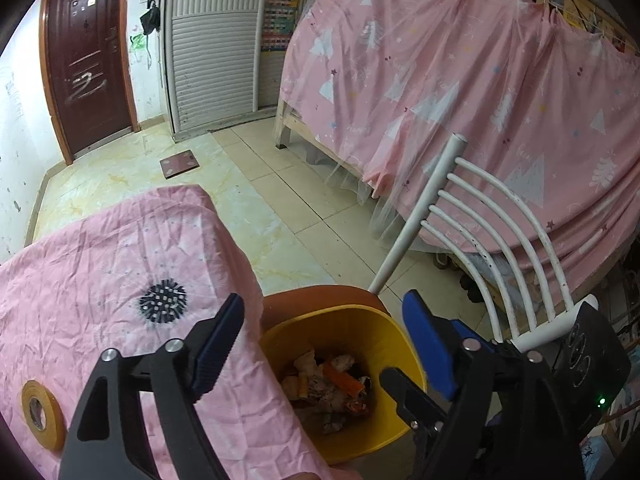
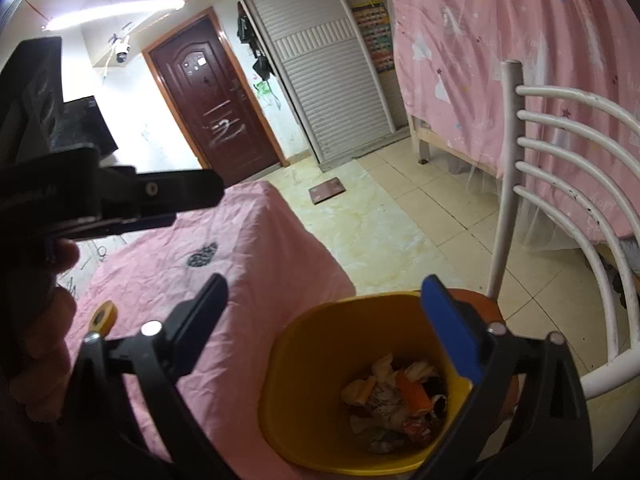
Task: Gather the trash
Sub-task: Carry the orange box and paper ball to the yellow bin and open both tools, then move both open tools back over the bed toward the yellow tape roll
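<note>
Beside the right edge of the counter (image 1: 100, 264), which is draped in a pink cloth (image 2: 240, 264), a yellow bin (image 1: 352, 328) stands on the orange seat of a white chair (image 1: 492, 232). Trash (image 1: 328, 392) lies in a heap at the bottom of the bin: crumpled wrappers, pale scraps and an orange piece (the single items are hard to tell apart).

The left tool (image 1: 324, 340) hangs over the bin's rim with its jaws spread wide and nothing between them; one finger is above the cloth, the other above the far side of the bin. The right tool (image 2: 332, 328) is likewise wide and empty, one finger over the counter's edge, the other over the bin's rim.

A roll of yellow tape (image 1: 42, 414) lies on the cloth toward the near left of the counter. A dark spiky ball (image 1: 163, 300) rests nearer the middle of the cloth. A pink curtain (image 1: 460, 92) hangs behind the chair.
</note>
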`<action>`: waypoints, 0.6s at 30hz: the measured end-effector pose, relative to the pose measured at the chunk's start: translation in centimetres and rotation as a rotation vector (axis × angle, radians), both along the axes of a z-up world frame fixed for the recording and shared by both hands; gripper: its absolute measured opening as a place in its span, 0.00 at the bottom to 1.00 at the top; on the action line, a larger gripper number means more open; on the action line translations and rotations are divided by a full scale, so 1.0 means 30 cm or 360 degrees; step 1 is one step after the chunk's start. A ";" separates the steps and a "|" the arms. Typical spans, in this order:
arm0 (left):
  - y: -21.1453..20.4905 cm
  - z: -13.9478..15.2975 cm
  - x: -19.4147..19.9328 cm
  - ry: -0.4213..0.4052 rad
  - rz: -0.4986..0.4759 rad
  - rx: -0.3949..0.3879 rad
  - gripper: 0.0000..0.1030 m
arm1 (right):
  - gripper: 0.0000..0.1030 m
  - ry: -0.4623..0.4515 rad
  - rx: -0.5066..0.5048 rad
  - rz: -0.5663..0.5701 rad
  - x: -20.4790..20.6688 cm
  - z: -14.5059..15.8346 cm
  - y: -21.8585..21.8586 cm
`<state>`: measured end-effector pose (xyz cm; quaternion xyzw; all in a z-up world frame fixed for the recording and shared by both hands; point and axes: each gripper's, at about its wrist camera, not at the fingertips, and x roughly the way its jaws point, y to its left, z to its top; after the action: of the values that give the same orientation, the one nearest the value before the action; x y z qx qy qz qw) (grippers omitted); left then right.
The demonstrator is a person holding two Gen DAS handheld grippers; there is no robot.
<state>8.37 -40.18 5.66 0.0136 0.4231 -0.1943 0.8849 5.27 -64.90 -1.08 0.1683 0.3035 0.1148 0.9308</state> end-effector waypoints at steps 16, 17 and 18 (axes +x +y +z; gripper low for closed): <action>0.280 0.081 -0.011 -0.0142 0.0164 -0.0066 0.80 | 0.94 -0.0020 -0.0090 0.0057 0.027 0.083 0.162; 0.298 0.086 -0.011 -0.0152 0.0174 -0.0068 0.80 | 0.94 -0.0026 -0.0103 0.0053 0.028 0.090 0.174; 0.318 0.091 -0.015 -0.0166 0.0186 -0.0072 0.81 | 0.94 -0.0034 -0.0121 0.0058 0.030 0.100 0.195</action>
<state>7.93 -30.64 8.38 -0.0210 0.3719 -0.1510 0.9156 6.17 -59.06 1.90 0.1260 0.3006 0.1218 0.9375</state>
